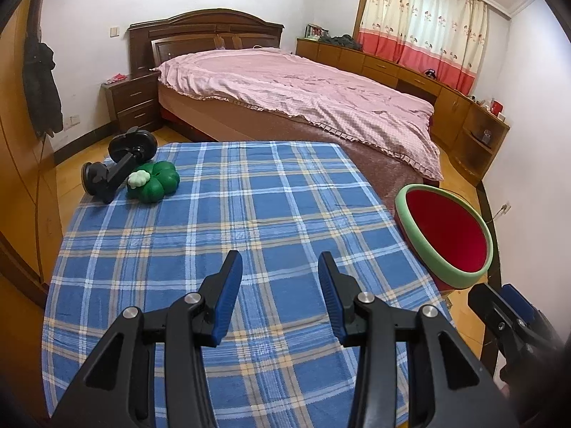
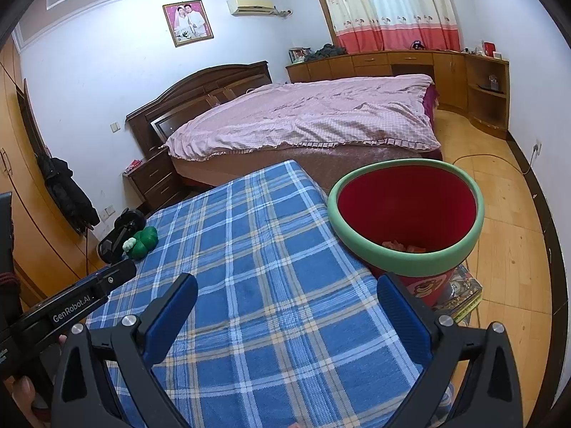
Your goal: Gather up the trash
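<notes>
A red trash bin with a green rim (image 2: 407,249) stands just off the right edge of the table; it also shows in the left wrist view (image 1: 446,271). Some pinkish scraps (image 2: 403,247) lie at its bottom. My left gripper (image 1: 280,264) is open and empty above the blue plaid tablecloth (image 1: 232,232). My right gripper (image 2: 287,287) is open and empty, low over the table's near right part, its right finger close to the bin. The left gripper's body (image 2: 71,306) shows at the left of the right wrist view.
A green clover-shaped toy with a white piece (image 1: 153,180) and a black suction-cup mount (image 1: 117,162) lie at the table's far left corner. A bed with a pink cover (image 1: 303,96) stands behind the table. Wooden cabinets (image 1: 410,75) line the far wall.
</notes>
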The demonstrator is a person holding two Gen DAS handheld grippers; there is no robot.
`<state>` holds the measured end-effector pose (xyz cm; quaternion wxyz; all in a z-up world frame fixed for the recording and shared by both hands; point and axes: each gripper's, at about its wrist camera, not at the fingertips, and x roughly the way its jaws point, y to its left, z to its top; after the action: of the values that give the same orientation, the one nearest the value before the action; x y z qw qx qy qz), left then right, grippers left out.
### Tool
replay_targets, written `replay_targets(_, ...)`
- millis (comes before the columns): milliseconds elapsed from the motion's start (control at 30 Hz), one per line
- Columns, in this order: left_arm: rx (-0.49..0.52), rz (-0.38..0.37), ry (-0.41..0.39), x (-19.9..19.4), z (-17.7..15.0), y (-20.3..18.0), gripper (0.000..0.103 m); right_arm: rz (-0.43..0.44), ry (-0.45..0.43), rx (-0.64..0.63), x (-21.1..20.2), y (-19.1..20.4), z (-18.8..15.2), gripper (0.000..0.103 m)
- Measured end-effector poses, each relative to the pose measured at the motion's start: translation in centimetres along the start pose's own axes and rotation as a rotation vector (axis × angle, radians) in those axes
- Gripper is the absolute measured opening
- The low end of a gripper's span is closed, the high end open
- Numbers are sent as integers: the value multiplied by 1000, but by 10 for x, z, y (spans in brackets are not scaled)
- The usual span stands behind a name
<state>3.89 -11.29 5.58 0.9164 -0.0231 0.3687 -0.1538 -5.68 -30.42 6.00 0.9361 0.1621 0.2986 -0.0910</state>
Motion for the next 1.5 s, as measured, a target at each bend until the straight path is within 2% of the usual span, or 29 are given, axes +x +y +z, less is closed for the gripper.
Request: replay_targets(1500, -2, 5, 1, 1, -1, 5, 44, -2, 2, -2, 0, 3, -1, 102)
